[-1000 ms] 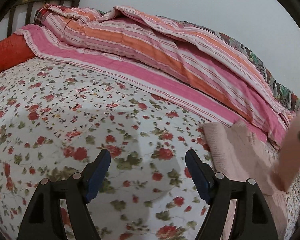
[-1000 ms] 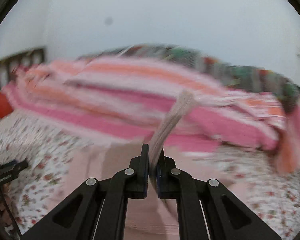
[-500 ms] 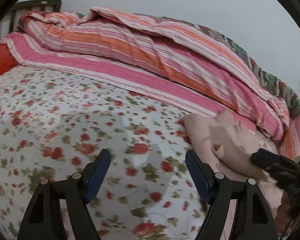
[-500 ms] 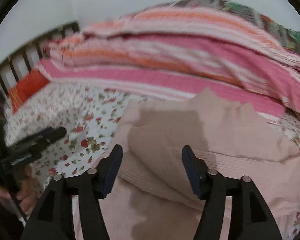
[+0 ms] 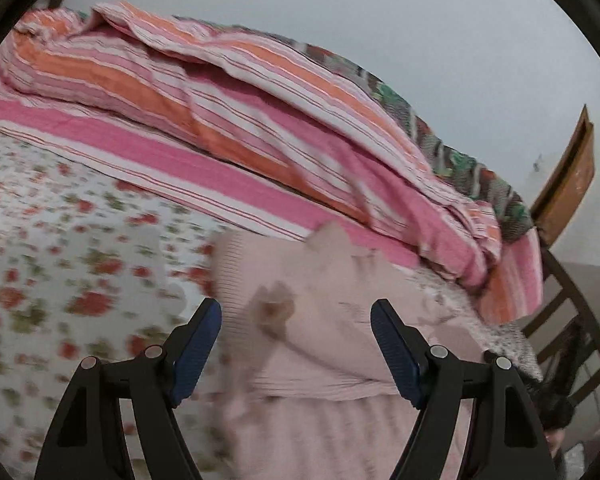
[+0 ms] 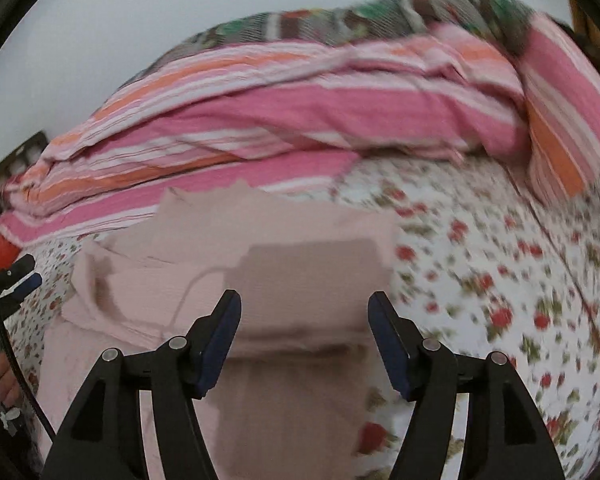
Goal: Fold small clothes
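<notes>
Floral bed sheet (image 6: 500, 280) under a striped quilt (image 6: 300, 112); pink knit garment (image 6: 260, 264) lies partly folded on it. Left tongs (image 5: 296, 338) and right tongs (image 6: 305, 326) stand apart, empty; next, grip an edge for another fold.

Ribbed matt knit makes up the pale pink garment (image 6: 300, 248); the floral bedsheet (image 6: 500, 280) is smooth printed cloth, the striped blanket (image 5: 220, 112) crinkled cloth.
</notes>
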A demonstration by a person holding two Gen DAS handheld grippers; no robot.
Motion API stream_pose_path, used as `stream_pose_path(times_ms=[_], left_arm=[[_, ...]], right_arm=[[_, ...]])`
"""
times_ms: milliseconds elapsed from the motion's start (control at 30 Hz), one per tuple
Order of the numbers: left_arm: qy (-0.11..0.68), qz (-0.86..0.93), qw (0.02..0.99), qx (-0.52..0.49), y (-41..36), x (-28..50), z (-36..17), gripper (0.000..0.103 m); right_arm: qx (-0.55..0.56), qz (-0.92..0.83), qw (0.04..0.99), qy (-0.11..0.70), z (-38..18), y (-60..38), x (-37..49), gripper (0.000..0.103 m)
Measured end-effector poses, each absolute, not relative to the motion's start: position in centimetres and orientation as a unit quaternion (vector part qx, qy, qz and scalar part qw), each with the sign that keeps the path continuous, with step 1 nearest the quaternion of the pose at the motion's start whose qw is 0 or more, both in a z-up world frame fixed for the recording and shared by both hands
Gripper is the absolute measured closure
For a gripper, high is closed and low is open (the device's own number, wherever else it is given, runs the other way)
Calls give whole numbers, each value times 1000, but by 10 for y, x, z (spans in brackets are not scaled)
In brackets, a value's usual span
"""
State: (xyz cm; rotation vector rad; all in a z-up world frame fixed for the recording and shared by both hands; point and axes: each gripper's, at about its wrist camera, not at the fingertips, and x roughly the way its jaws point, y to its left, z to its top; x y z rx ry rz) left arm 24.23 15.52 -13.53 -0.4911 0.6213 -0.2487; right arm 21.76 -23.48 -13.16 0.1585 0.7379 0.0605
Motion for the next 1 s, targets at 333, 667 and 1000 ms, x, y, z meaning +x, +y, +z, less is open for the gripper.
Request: stream_pose_path(times_ms=[333, 667, 1000], left_arm=[[381, -72, 901, -192, 98, 271, -167, 27], [366, -55, 906, -206, 96, 271, -163, 24], [374, -32, 908, -187, 89, 273, -165, 22]], right_arm=[[131, 36, 915, 379, -169, -253, 217, 38], [94, 33, 923, 371, -167, -239, 210, 38], [92, 32, 923, 372, -168, -237, 210, 38]])
